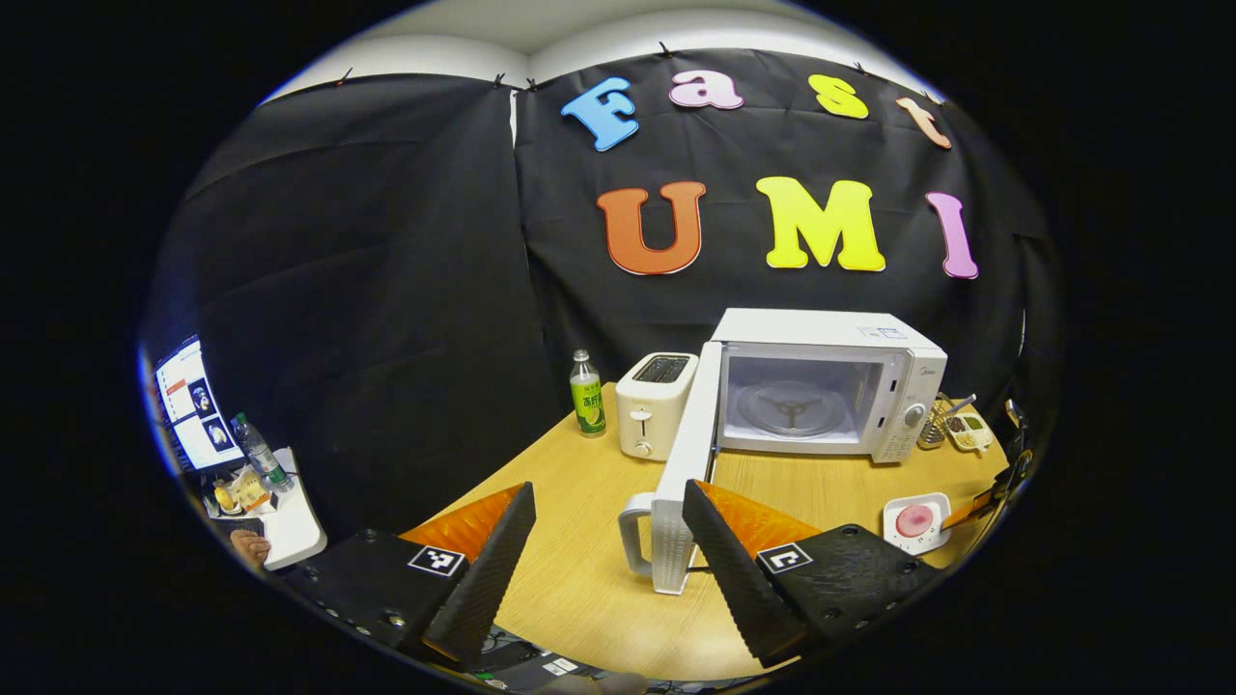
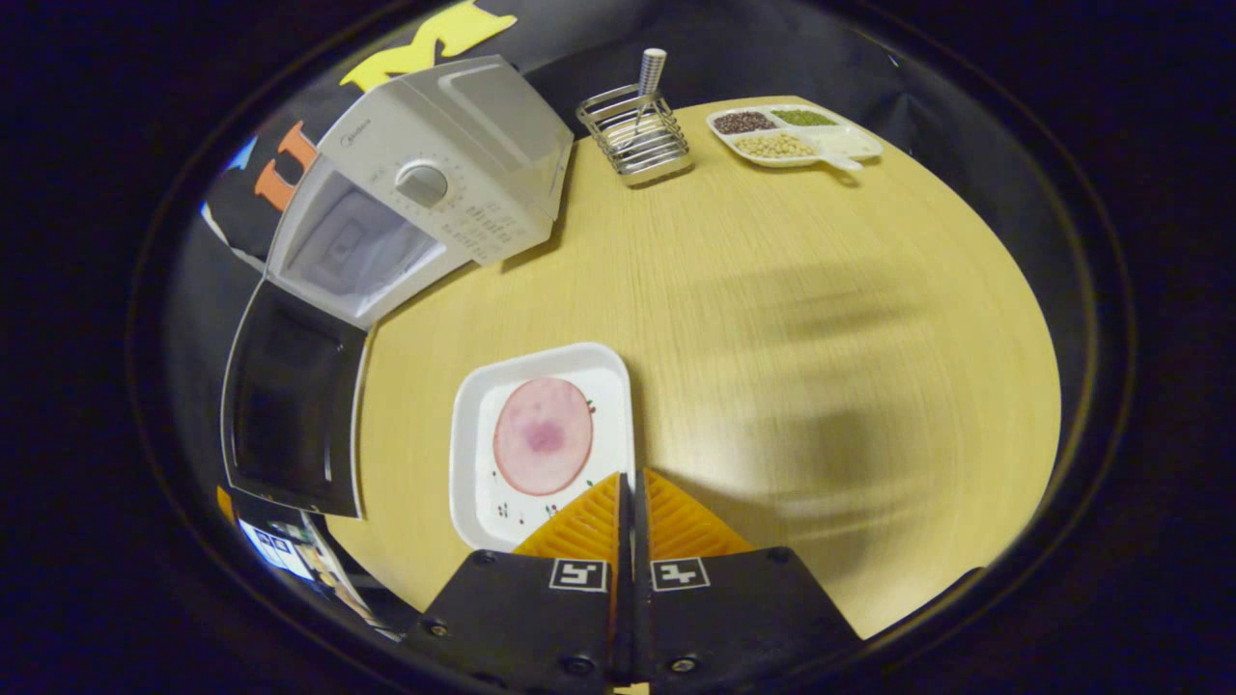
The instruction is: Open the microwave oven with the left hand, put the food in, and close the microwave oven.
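Left gripper [image 1: 608, 541] fingers spread; right gripper [image 2: 632, 483] fingers clenched on square white plate [image 2: 473, 425] rim.

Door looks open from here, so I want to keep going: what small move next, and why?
Probably lift the white square plate with the pink round slice off the wooden table. The right gripper appears shut on its near rim, the white microwave's door stands wide open, and the left gripper is open, clear of it.
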`<state>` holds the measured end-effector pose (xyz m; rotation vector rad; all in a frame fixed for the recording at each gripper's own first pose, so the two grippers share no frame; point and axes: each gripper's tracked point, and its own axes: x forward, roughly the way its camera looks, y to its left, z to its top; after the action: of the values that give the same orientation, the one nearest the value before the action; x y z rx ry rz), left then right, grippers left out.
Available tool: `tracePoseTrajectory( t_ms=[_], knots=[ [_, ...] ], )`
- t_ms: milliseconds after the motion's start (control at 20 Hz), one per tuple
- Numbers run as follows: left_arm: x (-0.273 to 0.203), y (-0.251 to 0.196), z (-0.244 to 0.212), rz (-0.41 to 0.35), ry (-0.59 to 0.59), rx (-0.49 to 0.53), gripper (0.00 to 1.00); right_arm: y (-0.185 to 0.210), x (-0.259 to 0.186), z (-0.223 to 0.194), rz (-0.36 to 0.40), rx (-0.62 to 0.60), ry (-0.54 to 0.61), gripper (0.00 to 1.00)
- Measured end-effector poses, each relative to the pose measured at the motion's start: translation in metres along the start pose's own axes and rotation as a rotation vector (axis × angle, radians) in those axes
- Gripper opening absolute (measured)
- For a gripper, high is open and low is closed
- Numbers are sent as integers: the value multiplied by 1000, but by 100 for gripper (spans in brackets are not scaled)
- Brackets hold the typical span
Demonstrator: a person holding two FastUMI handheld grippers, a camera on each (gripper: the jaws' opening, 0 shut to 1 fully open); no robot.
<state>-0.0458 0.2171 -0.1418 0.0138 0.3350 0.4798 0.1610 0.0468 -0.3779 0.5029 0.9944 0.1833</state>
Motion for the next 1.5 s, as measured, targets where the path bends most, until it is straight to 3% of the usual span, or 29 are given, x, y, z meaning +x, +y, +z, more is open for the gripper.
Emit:
tracePoseTrajectory(
  t_ms=[300,550,650,800,950,1250,1500],
  knots=[
    [14,12,7,-43,-8,9,94,38,-18,-12,158,169,-63,4],
    [15,5,18,-91,-35,25,94,83,-27,-8,238,246,-127,3],
    [11,-1,23,-116,-46,26,94,112,-33,-3,273,254,-157,0],
    [5,-15,29,-183,-50,-10,94,165,-35,13,318,258,-220,4],
    [5,-21,42,-220,-91,16,94,219,-26,33,381,310,-293,3],
    [8,-42,58,-264,-113,40,94,288,35,73,377,449,-353,4],
    [18,-53,64,-281,-123,60,94,293,79,106,263,575,-464,4]
  ],
)
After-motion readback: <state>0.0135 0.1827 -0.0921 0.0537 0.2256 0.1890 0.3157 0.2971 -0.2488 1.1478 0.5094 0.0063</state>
